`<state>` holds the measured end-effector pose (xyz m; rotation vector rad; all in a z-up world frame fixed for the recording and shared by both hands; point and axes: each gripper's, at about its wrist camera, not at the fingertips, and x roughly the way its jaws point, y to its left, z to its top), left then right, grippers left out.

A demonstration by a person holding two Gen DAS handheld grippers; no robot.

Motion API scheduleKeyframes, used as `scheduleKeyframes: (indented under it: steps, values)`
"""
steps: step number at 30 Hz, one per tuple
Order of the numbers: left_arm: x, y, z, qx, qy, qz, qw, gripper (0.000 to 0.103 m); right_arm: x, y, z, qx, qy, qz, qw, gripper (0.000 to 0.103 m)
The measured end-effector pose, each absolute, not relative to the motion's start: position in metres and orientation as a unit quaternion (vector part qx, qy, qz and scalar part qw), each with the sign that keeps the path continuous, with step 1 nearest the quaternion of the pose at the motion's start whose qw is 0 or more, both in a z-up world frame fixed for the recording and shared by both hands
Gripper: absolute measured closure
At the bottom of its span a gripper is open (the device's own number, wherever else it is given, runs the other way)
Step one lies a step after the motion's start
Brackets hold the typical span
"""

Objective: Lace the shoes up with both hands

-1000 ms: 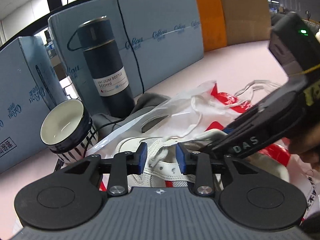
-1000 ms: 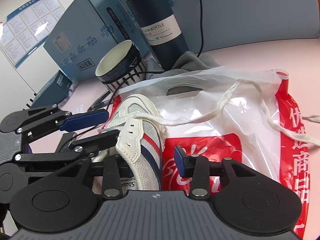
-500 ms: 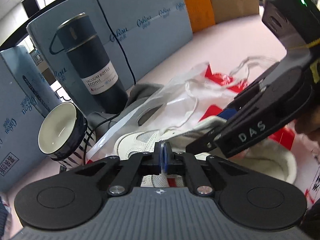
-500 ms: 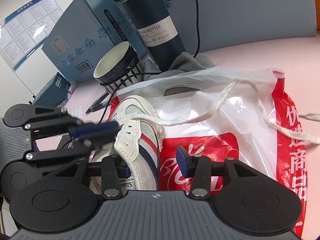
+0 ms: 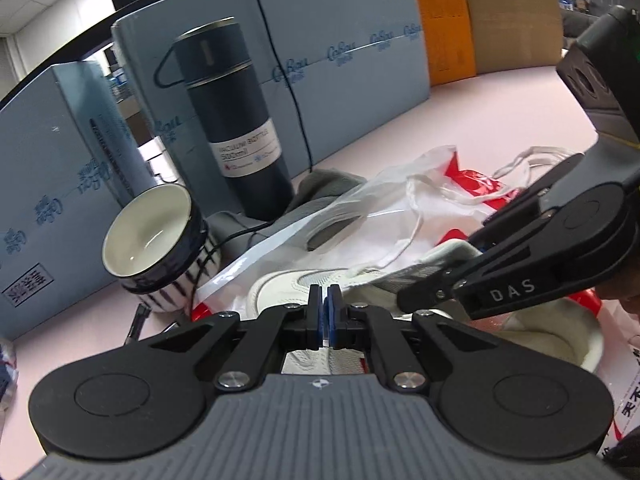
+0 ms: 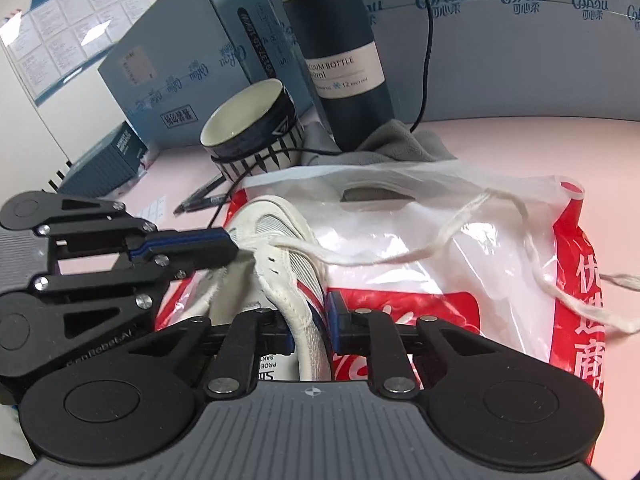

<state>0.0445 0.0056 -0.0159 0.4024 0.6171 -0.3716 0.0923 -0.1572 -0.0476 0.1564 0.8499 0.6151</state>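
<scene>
Shoe (image 6: 296, 256), white with red and blue stripes, lay on a red and white bag (image 6: 460, 280) on the pink bench (image 5: 460, 120), toe pointing to the far side. The right gripper (image 6: 311, 330) had its jaws closing on the shoe's side wall near the lace holes, and the blue pads sat against the wall on both sides. The left gripper (image 6: 224, 246) came in from the left in that view. Its jaws were closed tight, with the tips right where the lace (image 6: 440, 240) leaves the shoe. I could not tell if the lace end was pinched between them. In the left view that gripper (image 5: 325, 314) showed its two blue pads pressed together above the shoe (image 5: 296, 284), and the right gripper's black arm reached in from the right side.

The white lace ran loose from the shoe across the bag, looped up, then trailed off to the right edge. Behind the bag lay a grey cloth (image 6: 400, 144). A cup (image 6: 256, 136) with dark stripes stood just left of the cloth, white inside. A tall dark bottle (image 6: 340, 52) with a white label stood behind them. A black cable (image 6: 428, 40) hung down past the bottle. A pen (image 6: 204, 200) lay on the bench near the cup. Blue boxes (image 5: 340, 72) stood along the back of the bench.
</scene>
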Motion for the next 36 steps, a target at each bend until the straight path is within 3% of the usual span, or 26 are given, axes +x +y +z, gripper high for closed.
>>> scheduleKeyframes:
  steps: [12, 18, 23, 26, 28, 31, 35, 36]
  values:
    - [0.056, 0.021, -0.011, 0.203, 0.258, -0.08, 0.941, 0.103, 0.093, -0.166, -0.057, 0.109, 0.425, 0.274, 0.856, 0.091]
    - [0.063, 0.068, 0.017, 0.116, 0.262, -0.083, 0.955, 0.101, 0.096, -0.168, -0.059, 0.129, 0.434, 0.272, 0.849, 0.091]
    - [0.047, 0.047, 0.024, 0.084, 0.274, -0.134, 0.948, 0.084, 0.099, -0.173, -0.062, 0.15, 0.448, 0.263, 0.841, 0.082]
    - [0.043, 0.021, 0.024, 0.08, 0.292, -0.126, 0.945, 0.055, 0.1, -0.176, -0.065, 0.163, 0.458, 0.249, 0.838, 0.071]
    - [0.04, 0.004, 0.026, 0.085, 0.291, -0.106, 0.947, 0.025, 0.101, -0.177, -0.064, 0.169, 0.463, 0.243, 0.835, 0.069]
    - [0.044, -0.015, 0.031, 0.097, 0.303, -0.065, 0.946, 0.02, 0.102, -0.176, -0.062, 0.163, 0.469, 0.237, 0.835, 0.063]
    - [0.054, -0.028, 0.038, 0.102, 0.327, -0.001, 0.94, 0.02, 0.101, -0.176, -0.055, 0.147, 0.466, 0.233, 0.841, 0.032]
    - [0.057, -0.029, 0.041, 0.092, 0.332, 0.008, 0.939, 0.019, 0.101, -0.176, -0.054, 0.144, 0.464, 0.234, 0.842, 0.031]
